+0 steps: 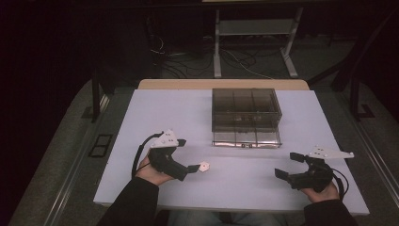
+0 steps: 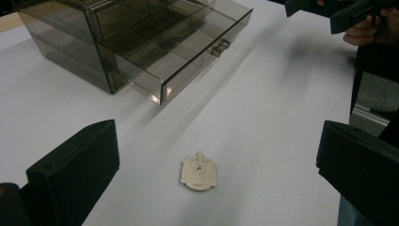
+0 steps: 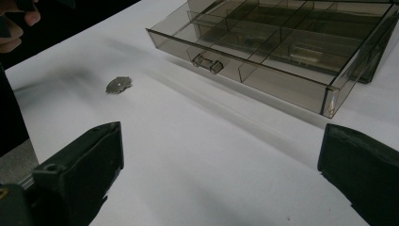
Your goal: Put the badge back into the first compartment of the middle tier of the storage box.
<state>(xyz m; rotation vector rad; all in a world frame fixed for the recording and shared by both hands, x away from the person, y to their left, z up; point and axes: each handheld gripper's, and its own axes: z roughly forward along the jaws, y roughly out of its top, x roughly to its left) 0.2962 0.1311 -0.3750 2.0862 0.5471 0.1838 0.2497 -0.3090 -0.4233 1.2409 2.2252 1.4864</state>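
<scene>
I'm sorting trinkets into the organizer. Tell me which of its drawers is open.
The bottom drawer of the smoky plastic organizer, pulled out toward the person; the ones above sit flush.

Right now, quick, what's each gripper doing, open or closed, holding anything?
Left gripper: open, holding nothing, jaws either side of the small metal badge.
Right gripper: open, holding nothing.

The white bench [image 1: 155,113] has a pale wooden edge [image 1: 221,84] showing along its far side. Behind it on the grey floor stands a light metal frame with 2 splayed feet [image 1: 254,42], and loose cables [image 1: 188,59] lie tangled beside it. A dark rectangular plate with 2 openings [image 1: 100,145] sits in the floor to the left.
</scene>
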